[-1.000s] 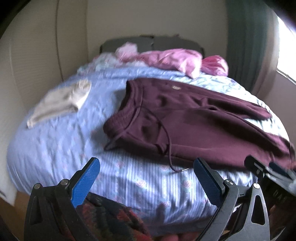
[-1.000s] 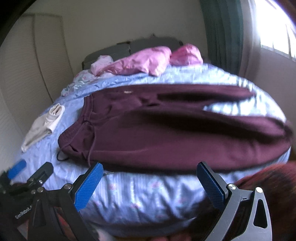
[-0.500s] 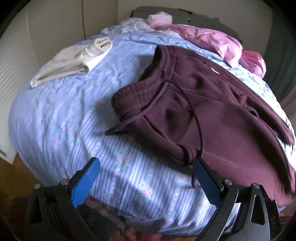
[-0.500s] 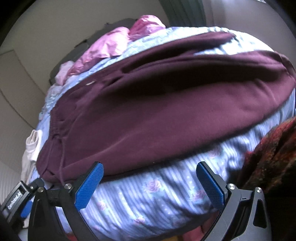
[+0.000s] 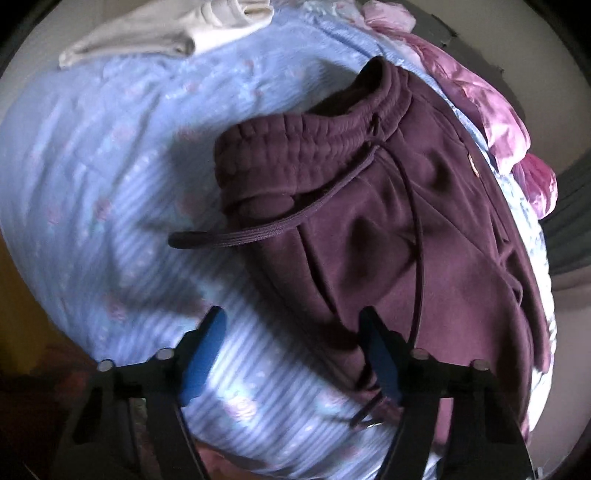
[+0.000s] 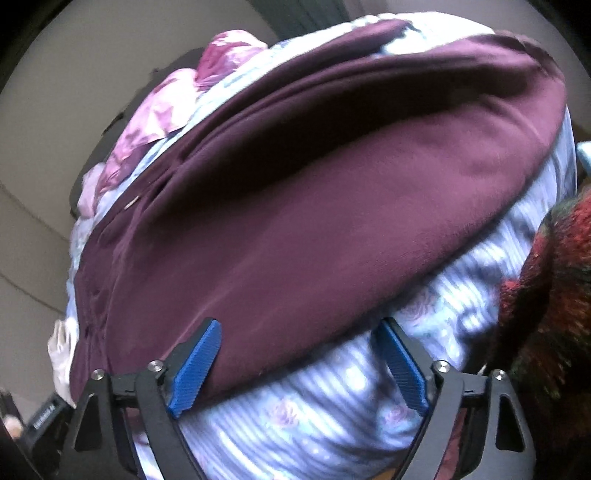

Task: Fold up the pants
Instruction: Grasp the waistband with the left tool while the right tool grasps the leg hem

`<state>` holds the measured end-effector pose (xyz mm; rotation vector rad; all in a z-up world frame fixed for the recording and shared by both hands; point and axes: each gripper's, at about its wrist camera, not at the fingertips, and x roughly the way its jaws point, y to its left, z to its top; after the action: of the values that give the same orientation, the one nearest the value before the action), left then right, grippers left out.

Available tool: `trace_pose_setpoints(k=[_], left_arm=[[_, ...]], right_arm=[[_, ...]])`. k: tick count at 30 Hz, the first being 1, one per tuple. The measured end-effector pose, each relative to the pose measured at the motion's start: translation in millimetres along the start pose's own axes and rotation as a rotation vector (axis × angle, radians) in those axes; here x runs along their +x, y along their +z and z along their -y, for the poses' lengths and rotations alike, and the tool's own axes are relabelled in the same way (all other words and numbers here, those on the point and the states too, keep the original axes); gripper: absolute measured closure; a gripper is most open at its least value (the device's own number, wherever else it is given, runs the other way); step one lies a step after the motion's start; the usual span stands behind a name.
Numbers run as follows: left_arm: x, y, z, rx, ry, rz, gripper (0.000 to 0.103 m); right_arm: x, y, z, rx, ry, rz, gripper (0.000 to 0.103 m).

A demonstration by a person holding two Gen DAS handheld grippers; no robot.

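Observation:
Maroon sweatpants lie spread on the blue floral bed sheet, waistband and loose drawstring toward the left. My left gripper is open, low over the sheet at the near edge of the pants by the hip. In the right wrist view the near pant leg fills the frame. My right gripper is open, straddling the near edge of that leg, with its left finger over the fabric. Neither gripper holds anything.
A folded beige garment lies on the far left of the bed. Pink bedding is heaped at the headboard, also in the right wrist view. A red patterned fabric is at the right edge.
Both grippers have dropped down and forward toward the near edge of the pants. Their jaws have narrowed but are still open.

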<state>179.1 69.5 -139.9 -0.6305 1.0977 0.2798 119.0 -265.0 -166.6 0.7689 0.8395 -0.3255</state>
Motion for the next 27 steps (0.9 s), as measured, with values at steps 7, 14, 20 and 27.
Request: trace_pose_setpoints(k=[7,14,20,27], left_arm=[[21.2,4.3,25.2,0.073,0.005,-0.022,0.055],[3.5,7.5,22.8,0.097,-0.039,0.022,0.084],[-39.1,5.5,19.9,0.088,-0.135,0.127,0.087],[-100.7,4.2,25.5,0.113,-0.212,0.298,0.089]], right_arm=[[12.8,12.7,1.2,0.007,-0.044,0.015,0.048],[0.5,25.0,6.9,0.005,0.0,0.031,0.079],[-39.9,34.8,-5.7,-0.055,0.066,0.122,0.084],[-96.1,57.3,-24.4,-0.139,0.169,0.188,0.085]])
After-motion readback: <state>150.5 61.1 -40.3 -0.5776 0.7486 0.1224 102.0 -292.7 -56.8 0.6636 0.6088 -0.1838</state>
